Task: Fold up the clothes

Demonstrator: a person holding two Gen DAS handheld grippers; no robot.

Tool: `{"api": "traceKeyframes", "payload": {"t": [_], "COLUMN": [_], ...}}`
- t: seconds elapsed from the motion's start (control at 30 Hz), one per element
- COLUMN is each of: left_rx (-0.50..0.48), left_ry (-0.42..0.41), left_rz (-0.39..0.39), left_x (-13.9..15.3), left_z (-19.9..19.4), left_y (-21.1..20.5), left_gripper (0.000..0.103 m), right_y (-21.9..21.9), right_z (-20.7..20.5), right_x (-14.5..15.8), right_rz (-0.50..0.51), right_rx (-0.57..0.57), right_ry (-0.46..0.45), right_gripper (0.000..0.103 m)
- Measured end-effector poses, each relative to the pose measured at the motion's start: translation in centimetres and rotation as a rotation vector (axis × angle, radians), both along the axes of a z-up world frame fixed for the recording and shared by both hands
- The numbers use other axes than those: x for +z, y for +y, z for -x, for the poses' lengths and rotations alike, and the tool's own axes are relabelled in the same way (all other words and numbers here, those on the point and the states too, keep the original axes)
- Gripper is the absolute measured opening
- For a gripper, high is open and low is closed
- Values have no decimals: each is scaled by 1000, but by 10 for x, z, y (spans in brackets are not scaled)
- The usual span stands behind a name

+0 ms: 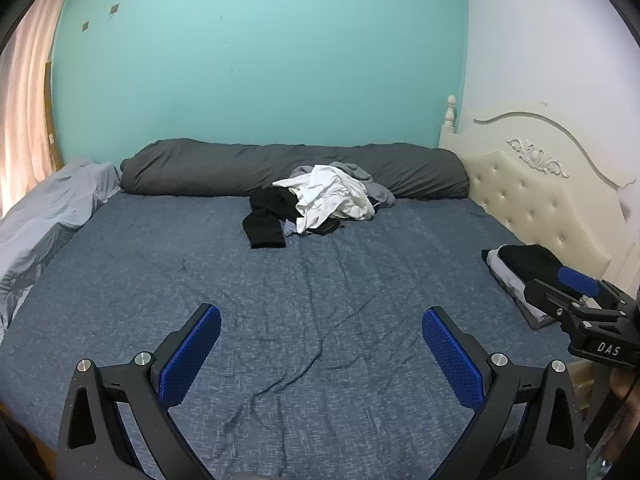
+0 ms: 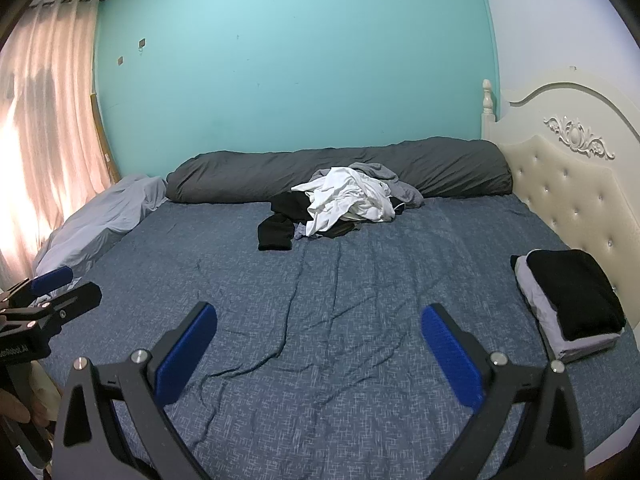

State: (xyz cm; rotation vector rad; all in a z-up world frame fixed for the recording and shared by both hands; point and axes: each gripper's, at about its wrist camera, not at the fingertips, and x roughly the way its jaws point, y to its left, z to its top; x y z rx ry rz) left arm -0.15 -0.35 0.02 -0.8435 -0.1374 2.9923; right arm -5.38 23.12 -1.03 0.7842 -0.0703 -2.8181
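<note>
Clothes (image 1: 320, 204) crumpled in black-white-grey heap on bed (image 1: 280, 320); left hand-held gripper (image 1: 321, 354), right hand-held gripper (image 2: 319, 350) both spread, empty

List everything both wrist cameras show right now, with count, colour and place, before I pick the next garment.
Unfolded clothes pile: one heap, white, black and grey pieces, far middle of the bed.
Folded stack: one, black on top of grey, right edge by the headboard.
Bed sheet: one, blue, wrinkled, covering the mattress.
Rolled duvet: one, dark grey, along the far wall.
Light blanket: one, pale grey, far left corner.
Headboard: one, cream, tufted, right side.
Curtain: one, pink, left.
Wall: turquoise, behind the bed.
Left gripper: black with blue pads, open, empty.
Right gripper: same, open, empty.
</note>
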Motion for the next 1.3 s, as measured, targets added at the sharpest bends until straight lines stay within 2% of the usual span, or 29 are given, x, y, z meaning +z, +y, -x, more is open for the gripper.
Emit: {"api": "traceKeyframes", "payload": {"t": [0.23,0.73,1.3], "left_rx": [0,-9,-16], "left_ry": [-6,6,4], "left_rz": [-20,9,4], "left_x": [2,-3,2], "left_z": [8,5,6], "left_y": [-18,3,2], "left_gripper": [103,103,103], "right_y": [5,7,16], "right_z": [1,0,-1], "right_x": [0,-6,-6], "right_rz": [8,-1,8], "right_rx": [-1,-9,-17], "right_ry": [4,-5,-7], "right_gripper": [103,103,103]}}
